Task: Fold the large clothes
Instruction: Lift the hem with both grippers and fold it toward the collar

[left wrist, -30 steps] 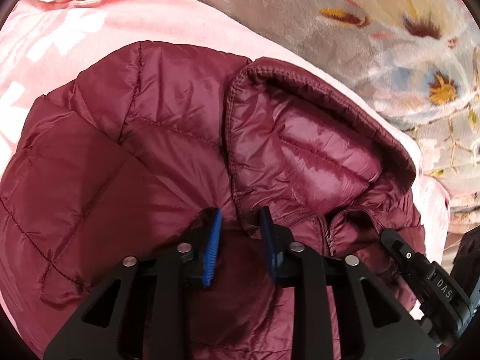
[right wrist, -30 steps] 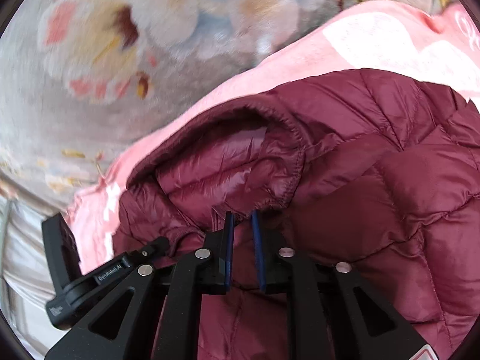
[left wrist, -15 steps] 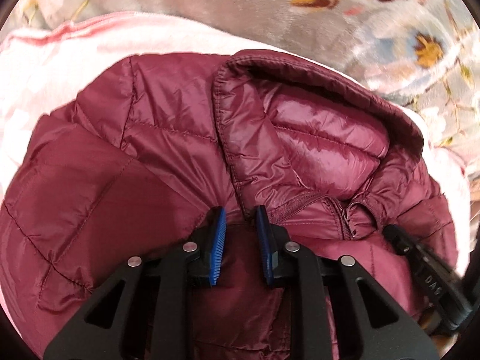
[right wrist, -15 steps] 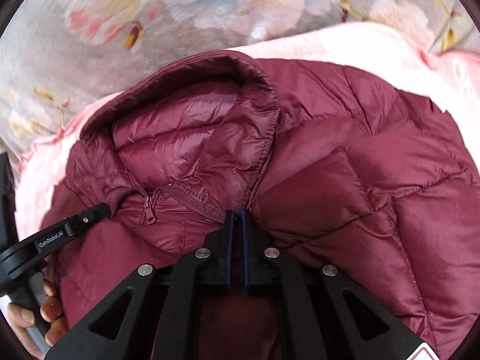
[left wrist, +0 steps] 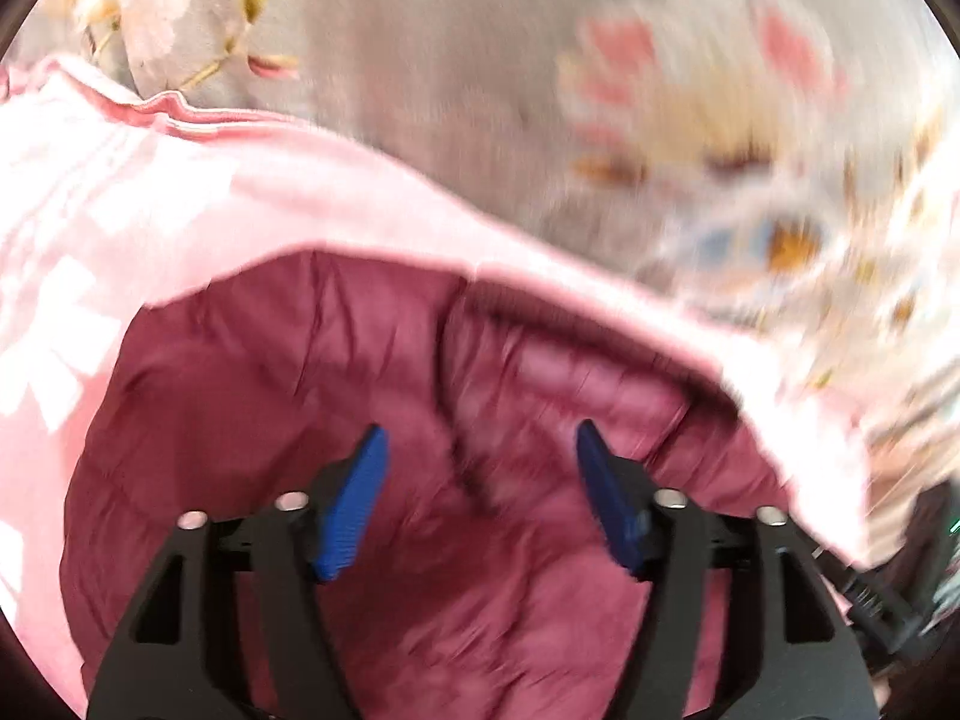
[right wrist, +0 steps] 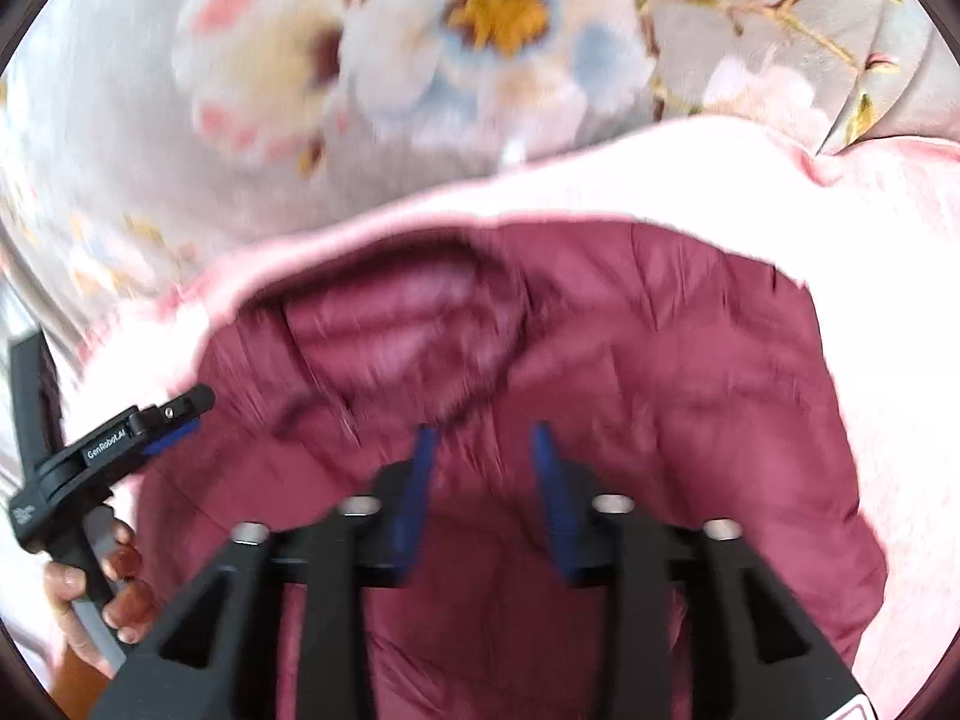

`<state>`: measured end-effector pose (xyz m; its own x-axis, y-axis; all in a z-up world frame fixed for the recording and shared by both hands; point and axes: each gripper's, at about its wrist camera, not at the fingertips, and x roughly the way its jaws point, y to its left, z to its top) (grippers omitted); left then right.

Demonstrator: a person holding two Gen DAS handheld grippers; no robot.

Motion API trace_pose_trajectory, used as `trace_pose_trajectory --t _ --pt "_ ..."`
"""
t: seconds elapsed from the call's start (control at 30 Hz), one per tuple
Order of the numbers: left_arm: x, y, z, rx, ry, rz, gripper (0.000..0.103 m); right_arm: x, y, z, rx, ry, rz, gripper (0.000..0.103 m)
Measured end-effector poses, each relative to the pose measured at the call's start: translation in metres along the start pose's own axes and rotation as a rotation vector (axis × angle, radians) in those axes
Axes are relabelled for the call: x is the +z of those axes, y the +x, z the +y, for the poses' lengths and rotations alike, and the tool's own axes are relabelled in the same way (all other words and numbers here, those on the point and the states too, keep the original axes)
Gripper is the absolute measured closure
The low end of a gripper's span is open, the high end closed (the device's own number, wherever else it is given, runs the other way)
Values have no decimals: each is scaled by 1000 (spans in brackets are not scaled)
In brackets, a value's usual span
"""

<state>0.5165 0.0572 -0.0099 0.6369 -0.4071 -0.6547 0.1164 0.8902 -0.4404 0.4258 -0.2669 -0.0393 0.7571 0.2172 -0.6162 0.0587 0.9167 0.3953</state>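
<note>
**Puffer jacket below both open grippers — collar edge ahead of the jaws**

Puffer jacket [left wrist: 384, 480], maroon and quilted, fills the lower half of both wrist views and lies on a pink garment [left wrist: 150, 192] over a floral cover [right wrist: 480, 48]. Left gripper [left wrist: 480, 498]: blue pads wide apart, nothing between them. Right gripper [right wrist: 483, 498]: jaws apart too, empty. Both frames are motion-blurred. The collar opening [right wrist: 408, 324] sits just above the right jaws, centre-left of frame; in the left view it runs toward the right. Judgement: the jacket's long axis runs toward the cameras, and the right gripper looks nearer the collar.
</note>
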Motion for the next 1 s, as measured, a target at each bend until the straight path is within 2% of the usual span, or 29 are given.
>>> trace_pose_trajectory --t 0.03,0.1,0.2,0.27,0.33,0.37,0.4,0.47,0.57,0.67,0.77,0.87,1.0 --pt "14 1 1 -35 -46 -4 28 13 -2 -2 38 41 -16 47" --pt "34 10 -2 -72 -114 5 26 32 3 -1 98 99 -31 47" --pt "49 34 1 -146 -236 67 26 60 20 -1 172 203 -41 44" --pt "53 54 1 -151 -292 112 26 69 33 -5 200 273 -23 44" --pt "55 67 -2 -103 -298 129 27 73 50 -8 219 338 -1 45" --pt "55 71 -3 -80 -289 130 29 75 56 -10 215 364 -1 50" --pt "55 76 -5 -47 -272 138 36 78 61 -10 198 369 5 55" --pt "52 87 -9 18 -220 176 45 81 69 -7 143 333 23 79" --pt "42 99 -8 88 -155 225 53 77 82 0 66 244 75 88" --pt "32 109 -5 122 -113 252 56 65 95 7 -31 128 125 90" --pt "23 111 -10 160 -37 254 59 53 106 8 -85 65 165 94" --pt "12 114 -16 190 39 234 59 44 112 14 -144 -19 165 96" --pt "0 114 -20 199 97 187 58 36 116 16 -176 -62 156 97"
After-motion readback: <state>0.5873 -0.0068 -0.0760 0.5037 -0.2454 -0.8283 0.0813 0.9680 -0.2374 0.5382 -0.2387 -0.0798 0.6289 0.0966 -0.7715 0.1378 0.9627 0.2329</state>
